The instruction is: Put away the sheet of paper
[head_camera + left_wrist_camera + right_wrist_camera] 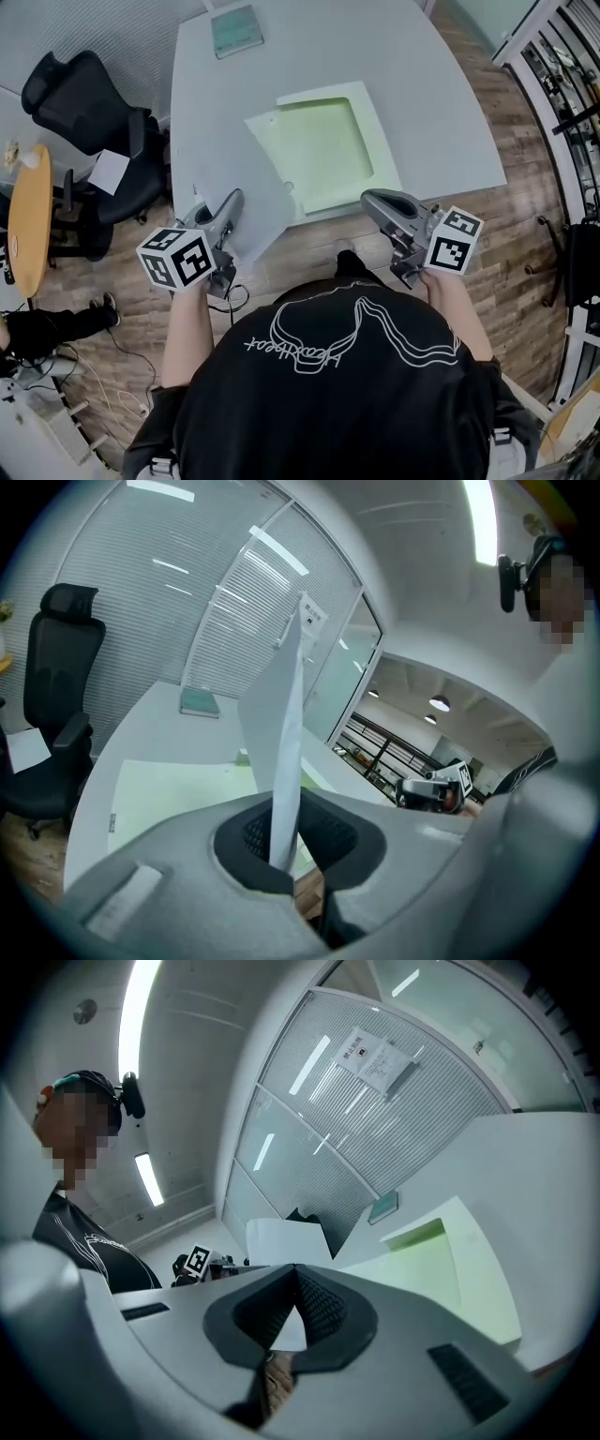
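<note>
Pale grey table [394, 66] over a wood-plank floor [497, 234] sets the office scene, and at its near left corner you hold the sheet of paper [255, 202]. Your left gripper [230, 199] is clamped on the sheet's near edge. In the left gripper view the pads are pressed flat against the paper [281, 733], which rises from the gripper [281, 850] almost edge-on. From above, the sheet's far side overlaps the left corner of a light green tray [375, 131] that lies flat in the middle of the table. Whether the paper touches it cannot be told. Your right gripper [370, 199] hangs at the table's near edge, just beside the tray's near right corner and well apart from the sheet. In its own view the right gripper [295, 1274] has its jaws meeting at the tips with nothing gripped, and the paper [281, 1239] shows beyond them with the tray [469, 1260] to the right. Each gripper carries its marker cube [178, 258] close to your hand. A teal notebook [236, 30] rests at the table's far end. Left of the table stands a black office chair [89, 112], with a round wooden table [28, 220] beyond it.
</note>
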Motion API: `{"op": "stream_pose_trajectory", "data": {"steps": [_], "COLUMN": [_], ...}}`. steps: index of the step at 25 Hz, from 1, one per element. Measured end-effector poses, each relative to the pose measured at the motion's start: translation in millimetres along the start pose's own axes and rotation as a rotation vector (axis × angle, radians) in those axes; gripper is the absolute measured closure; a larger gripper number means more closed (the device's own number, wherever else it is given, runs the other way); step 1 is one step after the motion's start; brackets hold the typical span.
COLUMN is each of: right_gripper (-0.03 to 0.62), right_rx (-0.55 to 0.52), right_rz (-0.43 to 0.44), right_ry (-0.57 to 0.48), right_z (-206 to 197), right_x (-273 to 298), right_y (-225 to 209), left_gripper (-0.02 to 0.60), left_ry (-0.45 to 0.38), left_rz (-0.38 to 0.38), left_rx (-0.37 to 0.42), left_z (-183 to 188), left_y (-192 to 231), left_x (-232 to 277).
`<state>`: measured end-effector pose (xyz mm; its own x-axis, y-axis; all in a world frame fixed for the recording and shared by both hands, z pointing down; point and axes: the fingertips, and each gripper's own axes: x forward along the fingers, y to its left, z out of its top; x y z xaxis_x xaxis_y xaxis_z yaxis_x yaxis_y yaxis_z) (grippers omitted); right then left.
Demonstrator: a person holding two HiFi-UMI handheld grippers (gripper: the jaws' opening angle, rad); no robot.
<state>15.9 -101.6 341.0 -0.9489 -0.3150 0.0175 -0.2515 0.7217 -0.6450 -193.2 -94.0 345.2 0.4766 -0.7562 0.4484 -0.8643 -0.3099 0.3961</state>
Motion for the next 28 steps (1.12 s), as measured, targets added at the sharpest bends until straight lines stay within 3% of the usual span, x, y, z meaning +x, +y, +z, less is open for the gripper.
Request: {"op": "stream_pose_trajectory", "data": {"steps": [17, 24, 28], "right_gripper": [0.586, 0.586, 0.585], "right_rx": [0.057, 0.070, 0.086], "right_rz": [0.019, 0.005, -0.008], "right_ry": [0.062, 0.068, 0.075], "right_z": [0.4, -6.9, -3.0], "right_x": [15.2, 13.4, 24.8], "right_y": [-26.2, -28.2, -37.7], "left_gripper": [0.571, 0.571, 0.571], "left_ry": [0.012, 0.047, 0.068], "left_rz": [-0.013, 0.038, 0.056], "left_rx": [-0.079, -0.058, -0.092], "left_z": [4.7, -6.9, -6.5], "left_y": [21.8, 38.7, 63.7], "left_x": [26.9, 32.6, 44.4]}}
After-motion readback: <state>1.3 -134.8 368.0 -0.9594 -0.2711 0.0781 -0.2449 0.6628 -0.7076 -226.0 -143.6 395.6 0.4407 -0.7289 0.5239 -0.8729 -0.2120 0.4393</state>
